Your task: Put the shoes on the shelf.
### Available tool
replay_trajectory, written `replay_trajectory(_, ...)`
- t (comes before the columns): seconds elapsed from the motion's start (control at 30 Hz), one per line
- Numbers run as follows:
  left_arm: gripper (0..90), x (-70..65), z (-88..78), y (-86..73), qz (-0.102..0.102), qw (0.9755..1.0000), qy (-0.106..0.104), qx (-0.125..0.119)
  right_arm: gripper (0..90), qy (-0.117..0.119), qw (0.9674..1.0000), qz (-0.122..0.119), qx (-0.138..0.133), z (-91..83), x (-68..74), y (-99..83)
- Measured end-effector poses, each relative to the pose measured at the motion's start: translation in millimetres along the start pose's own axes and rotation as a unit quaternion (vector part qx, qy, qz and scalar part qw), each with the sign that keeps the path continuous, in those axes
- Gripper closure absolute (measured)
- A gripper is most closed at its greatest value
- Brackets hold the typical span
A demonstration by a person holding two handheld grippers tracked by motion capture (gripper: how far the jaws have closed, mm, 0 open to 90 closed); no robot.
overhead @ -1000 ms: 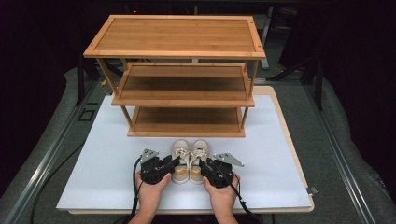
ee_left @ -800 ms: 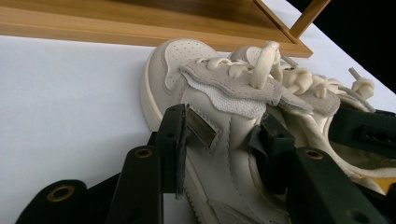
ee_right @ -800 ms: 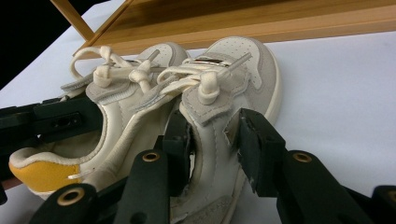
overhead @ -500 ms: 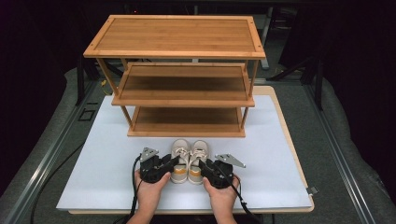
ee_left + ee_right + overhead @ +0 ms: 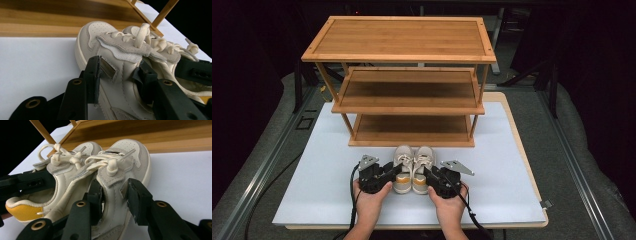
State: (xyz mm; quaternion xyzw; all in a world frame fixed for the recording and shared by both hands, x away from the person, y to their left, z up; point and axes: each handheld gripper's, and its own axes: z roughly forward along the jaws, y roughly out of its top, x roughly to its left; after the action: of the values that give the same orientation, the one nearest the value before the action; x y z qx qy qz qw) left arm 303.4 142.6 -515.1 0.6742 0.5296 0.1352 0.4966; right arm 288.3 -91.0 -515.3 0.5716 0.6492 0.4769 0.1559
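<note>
Two small cream sneakers stand side by side on the white table top [image 5: 312, 190], toes toward the wooden rack. The left shoe [image 5: 403, 172] has my left gripper [image 5: 395, 173] shut on its outer side wall; in the left gripper view one jaw sits outside the left shoe [image 5: 95, 37] and the other inside its opening. My right gripper [image 5: 430, 175] is shut the same way on the right shoe [image 5: 424, 170]. In the right gripper view the jaws clamp the side wall of the right shoe [image 5: 135, 155] below the laces. A yellow heel patch [image 5: 22, 212] marks the left shoe.
A three-tier wooden shoe rack [image 5: 407, 107] stands just beyond the shoes, its bottom shelf [image 5: 412, 130] low and close to their toes. White table surface stretches left and right of the hands. Cables trail from both grippers toward the near edge.
</note>
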Motion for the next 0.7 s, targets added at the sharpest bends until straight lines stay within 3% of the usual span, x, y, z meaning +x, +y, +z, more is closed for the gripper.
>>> replay_trajectory(0.7, 60.5, -2.3, -11.5, 15.2, 0.000, 1.0000, -0.005, -0.002, 65.2, 0.001, 0.9999, -0.013, 0.002, -9.2, 11.0, 17.7)
